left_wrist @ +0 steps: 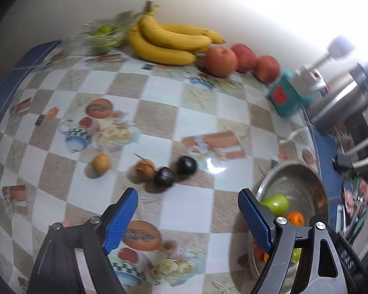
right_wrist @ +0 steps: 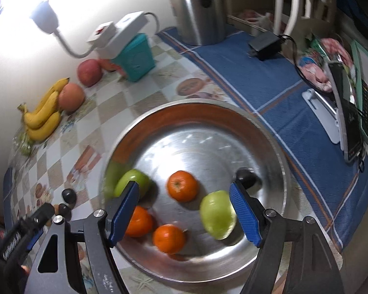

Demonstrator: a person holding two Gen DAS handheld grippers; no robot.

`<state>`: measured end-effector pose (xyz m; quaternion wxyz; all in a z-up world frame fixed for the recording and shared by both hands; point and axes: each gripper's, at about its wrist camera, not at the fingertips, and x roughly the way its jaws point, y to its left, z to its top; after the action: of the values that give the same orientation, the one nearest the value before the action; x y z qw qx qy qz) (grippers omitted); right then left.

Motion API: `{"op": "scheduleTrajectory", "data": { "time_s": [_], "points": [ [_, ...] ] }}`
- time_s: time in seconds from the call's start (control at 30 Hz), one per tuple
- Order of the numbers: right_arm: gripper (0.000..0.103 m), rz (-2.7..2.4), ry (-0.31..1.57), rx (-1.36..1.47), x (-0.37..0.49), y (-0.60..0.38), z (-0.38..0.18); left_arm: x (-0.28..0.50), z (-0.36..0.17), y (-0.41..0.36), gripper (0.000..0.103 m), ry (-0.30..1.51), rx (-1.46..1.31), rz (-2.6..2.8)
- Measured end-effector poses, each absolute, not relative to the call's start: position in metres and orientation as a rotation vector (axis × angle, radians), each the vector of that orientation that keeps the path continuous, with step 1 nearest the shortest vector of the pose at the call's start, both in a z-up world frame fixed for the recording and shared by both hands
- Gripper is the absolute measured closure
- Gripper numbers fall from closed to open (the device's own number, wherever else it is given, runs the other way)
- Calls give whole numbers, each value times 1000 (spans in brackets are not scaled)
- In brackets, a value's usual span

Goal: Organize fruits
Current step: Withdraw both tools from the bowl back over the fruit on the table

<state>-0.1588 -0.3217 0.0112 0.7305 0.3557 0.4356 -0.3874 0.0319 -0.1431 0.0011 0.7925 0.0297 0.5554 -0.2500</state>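
the left gripper (left_wrist: pixel 187 216) stands with its blue fingers (left_wrist: pixel 121 220) spread wide and nothing between them, only the checked tablecloth (left_wrist: pixel 189 112) below. just above the fingers, near the middle of the frame, sit two dark round fruits (left_wrist: pixel 175 171) close together, the left one touching a tan fruit with a stem (left_wrist: pixel 145 169); another tan fruit (left_wrist: pixel 101 163) lies apart to the left. at the lower right a steel bowl (left_wrist: pixel 316 181) shows a green fruit and an orange inside. along the wall at the top lie a bunch of bananas (left_wrist: pixel 169 41), three red apples (left_wrist: pixel 243 60) to its right, and a blurred clear bag of green fruit (left_wrist: pixel 104 35) to its left. a teal box (left_wrist: pixel 285 95) and a steel kettle (left_wrist: pixel 343 98) stand at the upper right.

the right gripper (right_wrist: pixel 185 214) also has its fingers (right_wrist: pixel 245 216) released, grasping nothing, hovering over the steel bowl (right_wrist: pixel 269 132). a pale green fruit (right_wrist: pixel 217 214) lies in the bowl just inside the right finger; whether it touches the pad cannot be told. three oranges (right_wrist: pixel 182 185) lie in the bowl's lower middle, a green apple (right_wrist: pixel 132 182) behind the left finger, and a dark fruit (right_wrist: pixel 246 177) at the bowl's right side. a blue cloth (right_wrist: pixel 269 78) fills the right of the frame. the other gripper's body (right_wrist: pixel 24 232) shows at the lower left.
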Motion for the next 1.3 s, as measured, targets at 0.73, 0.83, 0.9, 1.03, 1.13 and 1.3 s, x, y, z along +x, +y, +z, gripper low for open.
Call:
{"op": "scheduleTrajectory", "data": {
  "time_s": [0.73,0.83,0.9,1.03,1.13,1.3],
  "points": [
    [16,-752,996,719,-125,-293,16,59,-6,-111,0,1213,8,-418],
    [10,-755,996,726,-126,-294,14,60,-8,-109,0,1218,-2,-411],
    [10,-756,991,730,-127,-295,15,60,-8,-109,0,1216,1,-405],
    [8,-750,989,728,-127,-294,15,60,-8,-108,0,1211,8,-389],
    [6,-737,989,723,-125,-293,14,61,-9,-107,0,1210,5,-387],
    [6,-724,992,715,-122,-290,13,61,-7,-108,0,1206,10,-401]
  ]
}}
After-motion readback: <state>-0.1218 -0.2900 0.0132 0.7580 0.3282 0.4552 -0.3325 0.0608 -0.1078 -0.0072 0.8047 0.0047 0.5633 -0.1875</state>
